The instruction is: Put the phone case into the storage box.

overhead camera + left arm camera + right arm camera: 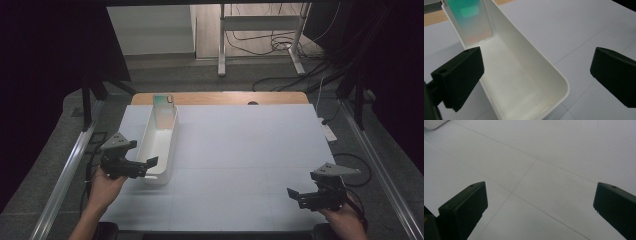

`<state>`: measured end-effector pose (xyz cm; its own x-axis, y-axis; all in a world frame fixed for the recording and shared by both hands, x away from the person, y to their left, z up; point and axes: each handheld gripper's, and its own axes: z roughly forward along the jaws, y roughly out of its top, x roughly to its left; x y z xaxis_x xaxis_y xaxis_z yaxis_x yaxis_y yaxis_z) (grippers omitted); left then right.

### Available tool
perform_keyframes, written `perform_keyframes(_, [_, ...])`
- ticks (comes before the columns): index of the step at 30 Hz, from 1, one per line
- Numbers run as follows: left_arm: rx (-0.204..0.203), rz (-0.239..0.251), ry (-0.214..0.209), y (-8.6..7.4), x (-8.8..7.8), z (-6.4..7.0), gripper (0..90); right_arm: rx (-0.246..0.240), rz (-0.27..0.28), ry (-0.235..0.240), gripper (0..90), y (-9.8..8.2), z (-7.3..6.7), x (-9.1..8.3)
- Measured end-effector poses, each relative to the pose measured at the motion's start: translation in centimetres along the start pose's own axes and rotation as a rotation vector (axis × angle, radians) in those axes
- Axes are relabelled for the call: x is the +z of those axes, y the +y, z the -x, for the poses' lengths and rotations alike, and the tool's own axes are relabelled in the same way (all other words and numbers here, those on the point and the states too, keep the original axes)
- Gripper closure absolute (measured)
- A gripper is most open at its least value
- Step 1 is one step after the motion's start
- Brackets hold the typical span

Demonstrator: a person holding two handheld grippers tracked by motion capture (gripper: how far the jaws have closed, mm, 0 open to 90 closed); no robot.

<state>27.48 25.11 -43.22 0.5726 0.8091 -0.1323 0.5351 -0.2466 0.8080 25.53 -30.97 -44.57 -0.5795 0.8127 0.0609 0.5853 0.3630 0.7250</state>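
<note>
Jaws of your left gripper (142,167) are standing wide apart, straddling the near end wall of the white bin (168,150) holding the phone (163,112) upright at its far end; closing off-centre risks tipping both; your right gripper (300,196) is idling open.

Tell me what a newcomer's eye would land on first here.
A long white bin lies at the table's left, a phone with a greenish screen leaning inside its far end. The left tool, jaws open, is at the bin's near end; the right tool hangs open over bare table.
</note>
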Motion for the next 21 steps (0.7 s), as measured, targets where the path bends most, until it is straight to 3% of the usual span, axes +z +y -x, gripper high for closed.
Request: perform_keyframes(21, [-0.020,0.001,0.028,-3.2,-2.7,0.5,0.0,-0.008,-0.001,-0.002,0.0,0.0,0.0,0.0])
